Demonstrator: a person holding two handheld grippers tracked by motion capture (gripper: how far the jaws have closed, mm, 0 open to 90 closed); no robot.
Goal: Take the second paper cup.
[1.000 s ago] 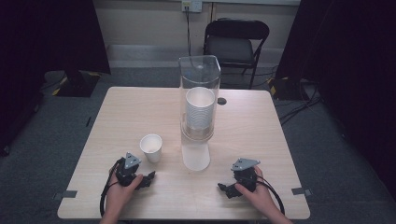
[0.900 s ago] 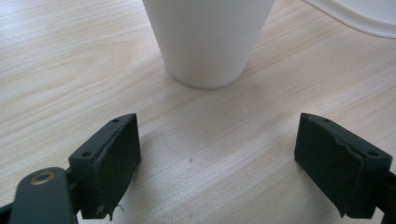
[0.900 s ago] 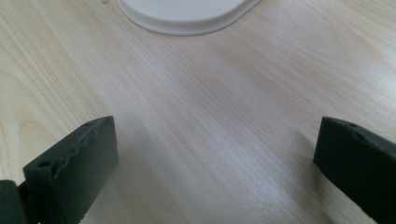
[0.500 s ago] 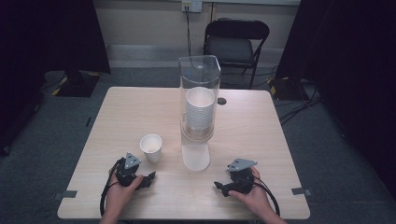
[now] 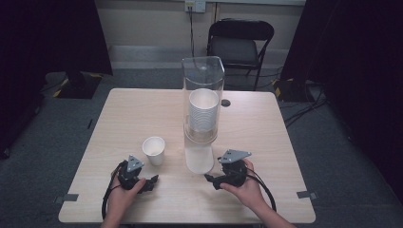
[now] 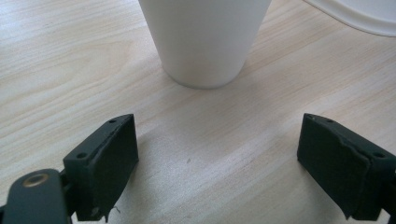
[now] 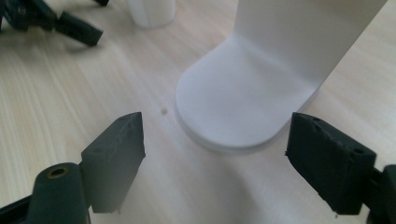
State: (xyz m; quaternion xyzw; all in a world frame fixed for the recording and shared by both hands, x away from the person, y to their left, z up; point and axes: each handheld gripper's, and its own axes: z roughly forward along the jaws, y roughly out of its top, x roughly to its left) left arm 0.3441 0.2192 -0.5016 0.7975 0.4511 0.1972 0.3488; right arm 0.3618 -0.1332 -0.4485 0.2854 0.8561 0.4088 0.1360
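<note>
Table [image 5: 142,109]: pale wood, bare on its left and far parts, so a tipped cup could roll a long way before anything stops it.
Cup dispenser [image 5: 203,80]: tall clear tube at the table's middle, standing on a white base [image 7: 233,112] that reaches toward the near edge. It looks top-heavy; a sideways knock from the right gripper could rock or topple it.
Cup stack [image 5: 203,111]: white cups nested inside the tube, the lowest held above the base. A pull that is off-line might drag out more than one cup or jam the stack.
Loose cup [image 5: 154,150]: upright on the table, left of the base and just far of the left gripper. It seems light; a nudge on one side would probably skid or tip it rather than seat it in a grip.
Right gripper [image 5: 212,179]: near the base's near-right side, pointing left at it. Its jaws have just been closing, yet stand apart with nothing between them; at this narrower gap they may clip the base.
Left gripper [image 5: 153,181]: near-left, aimed at the loose cup. Its jaws have just been opening and stand wide and empty.
</note>
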